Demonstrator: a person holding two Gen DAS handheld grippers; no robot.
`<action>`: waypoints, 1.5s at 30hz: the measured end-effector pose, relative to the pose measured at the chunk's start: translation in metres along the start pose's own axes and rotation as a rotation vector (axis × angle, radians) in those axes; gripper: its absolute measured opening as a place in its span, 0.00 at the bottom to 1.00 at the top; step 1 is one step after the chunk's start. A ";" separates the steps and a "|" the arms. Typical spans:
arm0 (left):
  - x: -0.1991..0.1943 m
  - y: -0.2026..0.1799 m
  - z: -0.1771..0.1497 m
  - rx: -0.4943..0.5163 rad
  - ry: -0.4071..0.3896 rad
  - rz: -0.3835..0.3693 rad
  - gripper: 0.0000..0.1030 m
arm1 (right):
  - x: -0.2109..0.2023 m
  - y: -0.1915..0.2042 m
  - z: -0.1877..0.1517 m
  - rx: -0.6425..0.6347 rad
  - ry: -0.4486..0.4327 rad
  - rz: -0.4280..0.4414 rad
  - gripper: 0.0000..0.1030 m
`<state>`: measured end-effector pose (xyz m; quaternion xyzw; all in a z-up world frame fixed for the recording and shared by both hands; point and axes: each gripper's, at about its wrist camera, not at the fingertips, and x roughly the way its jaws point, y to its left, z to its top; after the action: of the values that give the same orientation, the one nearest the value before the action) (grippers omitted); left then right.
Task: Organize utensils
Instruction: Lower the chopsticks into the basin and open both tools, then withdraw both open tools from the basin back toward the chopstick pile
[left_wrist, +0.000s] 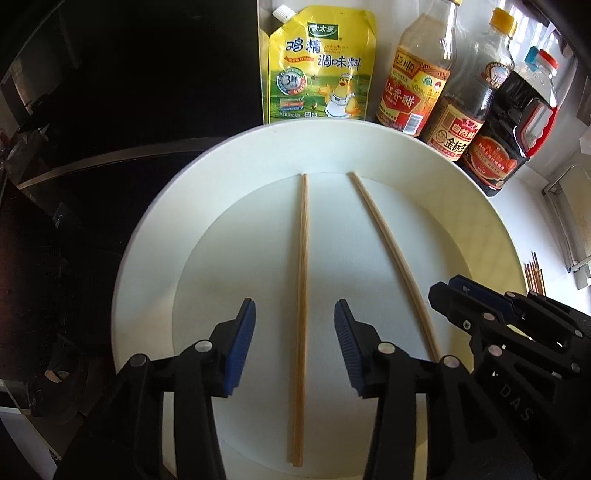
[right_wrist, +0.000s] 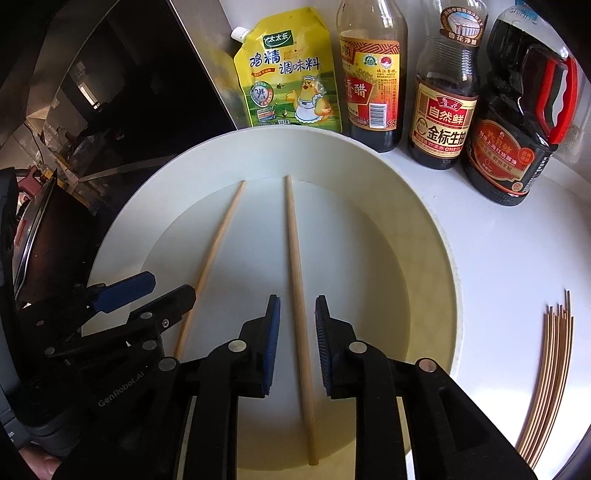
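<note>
Two thin wooden chopsticks (left_wrist: 301, 266) (left_wrist: 391, 258) are laid apart on a round white plate (left_wrist: 147, 258). The left claw (left_wrist: 294, 338) is held open astride the left chopstick, untouched. The right claw (left_wrist: 448, 291) is seen at the plate's right rim.

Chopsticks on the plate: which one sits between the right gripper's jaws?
The chopstick nearer the soy bottles lies on the white plate between the right gripper's open jaws, untouched. The other chopstick lies between the left gripper's wider-open jaws.
</note>
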<state>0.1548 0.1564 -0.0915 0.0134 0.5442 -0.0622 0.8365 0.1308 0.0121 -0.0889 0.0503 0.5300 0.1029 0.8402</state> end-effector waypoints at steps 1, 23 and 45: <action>-0.002 0.000 0.000 -0.001 -0.003 0.000 0.43 | -0.002 0.000 -0.002 0.001 -0.002 -0.002 0.18; -0.058 -0.030 -0.029 0.068 -0.063 -0.028 0.51 | -0.075 -0.025 -0.048 0.104 -0.101 -0.037 0.25; -0.080 -0.127 -0.055 0.146 -0.072 -0.091 0.53 | -0.140 -0.119 -0.101 0.231 -0.138 -0.103 0.30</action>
<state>0.0575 0.0422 -0.0350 0.0475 0.5079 -0.1401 0.8486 -0.0043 -0.1375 -0.0324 0.1263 0.4810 -0.0055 0.8676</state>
